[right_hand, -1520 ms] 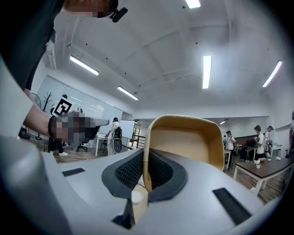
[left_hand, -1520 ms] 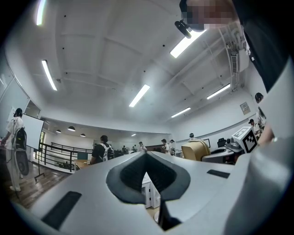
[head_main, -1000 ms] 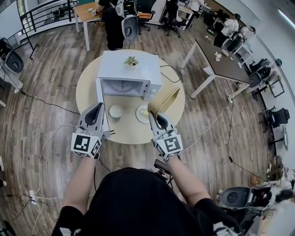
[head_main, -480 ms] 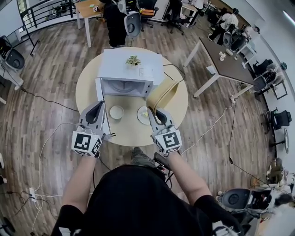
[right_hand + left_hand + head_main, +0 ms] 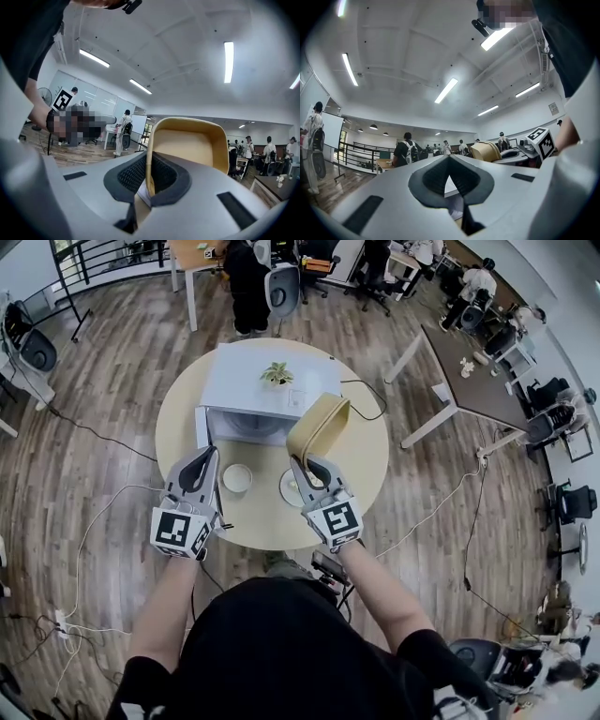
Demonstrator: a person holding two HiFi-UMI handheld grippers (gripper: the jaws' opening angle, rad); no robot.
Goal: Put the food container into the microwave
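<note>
The food container (image 5: 317,424) is a tan, rounded-square tub, raised off the table and tilted on edge in front of the microwave (image 5: 267,390). My right gripper (image 5: 302,465) is shut on the container's near rim; in the right gripper view the container (image 5: 190,145) rises from the closed right gripper (image 5: 147,176) with its hollow side facing the camera. The microwave is white, its door (image 5: 200,430) swung open to the left. My left gripper (image 5: 208,456) hovers by that door, shut and empty. From the left gripper (image 5: 450,161) view the container (image 5: 486,151) shows to the right.
A small white bowl (image 5: 236,477) and a white plate (image 5: 290,488) sit on the round wooden table (image 5: 366,460) before the microwave. A small potted plant (image 5: 277,374) stands on the microwave's top. A black cable (image 5: 361,399) runs off its right side. People and desks fill the room behind.
The right gripper has lifted the container up from beside the plate and swung it left, in front of the microwave's right part. The left gripper has stayed put.
</note>
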